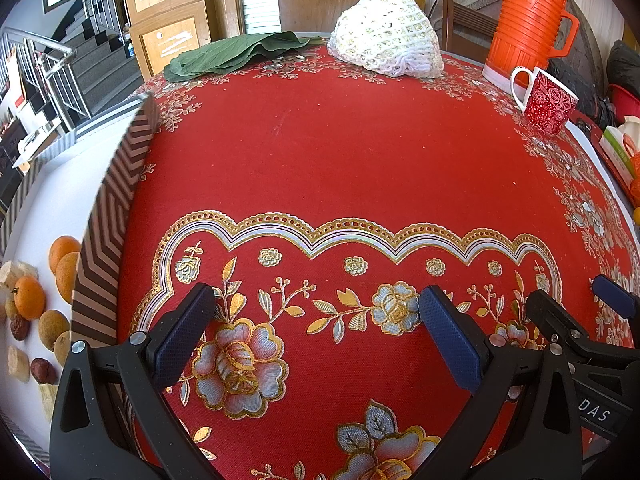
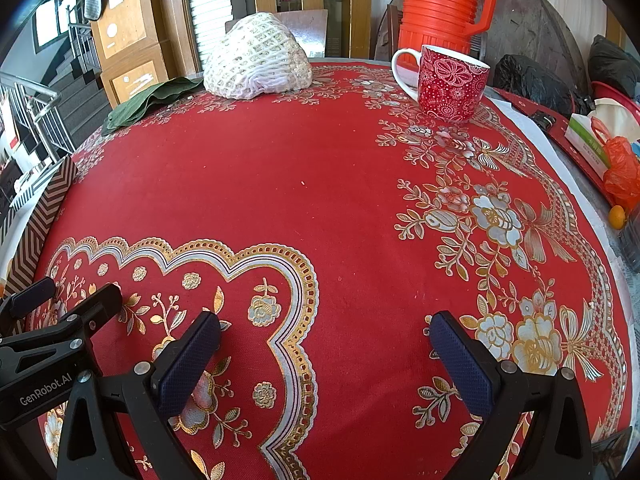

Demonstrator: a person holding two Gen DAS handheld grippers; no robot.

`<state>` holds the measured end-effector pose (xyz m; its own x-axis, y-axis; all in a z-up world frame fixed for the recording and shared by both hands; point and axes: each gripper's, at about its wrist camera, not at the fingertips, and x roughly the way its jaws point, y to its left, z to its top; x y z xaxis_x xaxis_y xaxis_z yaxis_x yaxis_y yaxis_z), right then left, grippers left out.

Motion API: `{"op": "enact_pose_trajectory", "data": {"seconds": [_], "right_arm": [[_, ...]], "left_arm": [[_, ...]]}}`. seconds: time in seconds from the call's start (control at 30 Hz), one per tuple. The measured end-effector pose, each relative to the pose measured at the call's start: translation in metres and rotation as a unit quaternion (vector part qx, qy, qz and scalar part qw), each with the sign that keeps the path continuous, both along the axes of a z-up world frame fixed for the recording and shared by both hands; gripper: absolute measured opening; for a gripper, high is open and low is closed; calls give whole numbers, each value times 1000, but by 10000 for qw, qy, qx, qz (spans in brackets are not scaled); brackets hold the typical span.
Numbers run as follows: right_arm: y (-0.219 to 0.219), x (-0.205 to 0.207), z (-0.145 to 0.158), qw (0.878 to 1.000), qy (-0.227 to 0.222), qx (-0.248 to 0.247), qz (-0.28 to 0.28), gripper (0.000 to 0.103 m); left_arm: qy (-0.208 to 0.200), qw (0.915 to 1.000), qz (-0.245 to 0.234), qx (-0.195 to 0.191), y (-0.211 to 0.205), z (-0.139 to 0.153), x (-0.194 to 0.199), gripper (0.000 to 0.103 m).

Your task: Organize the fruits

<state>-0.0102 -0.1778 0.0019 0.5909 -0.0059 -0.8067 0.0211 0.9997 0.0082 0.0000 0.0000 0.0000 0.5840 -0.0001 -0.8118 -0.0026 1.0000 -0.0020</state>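
Tabletop (image 1: 320,152) covered with a red cloth bearing gold and silver floral borders. At the far edge: folded green leaves (image 1: 236,55) on the left, a white net-wrapped mound (image 1: 386,36) beside them, an orange ribbed flask (image 1: 528,16) farther right. A red floral mug (image 1: 548,100) with white handle stands just in front of the flask. At the left edge, a box with chevron-striped wall (image 1: 116,216) holds oranges (image 1: 64,248), small brown fruits (image 1: 52,324) and pale pieces (image 1: 18,364). At the right margin, a green-and-white carton (image 2: 588,142) and an orange plastic bag (image 2: 622,172).
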Motion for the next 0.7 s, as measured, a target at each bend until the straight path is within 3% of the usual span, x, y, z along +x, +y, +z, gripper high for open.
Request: {"op": "enact_pose_trajectory", "data": {"seconds": [0.7], "right_arm": [[0,0,0,10000,2,2,-2,103]], "left_arm": [[0,10000,-87,4,-5,-1,2,103]]}}
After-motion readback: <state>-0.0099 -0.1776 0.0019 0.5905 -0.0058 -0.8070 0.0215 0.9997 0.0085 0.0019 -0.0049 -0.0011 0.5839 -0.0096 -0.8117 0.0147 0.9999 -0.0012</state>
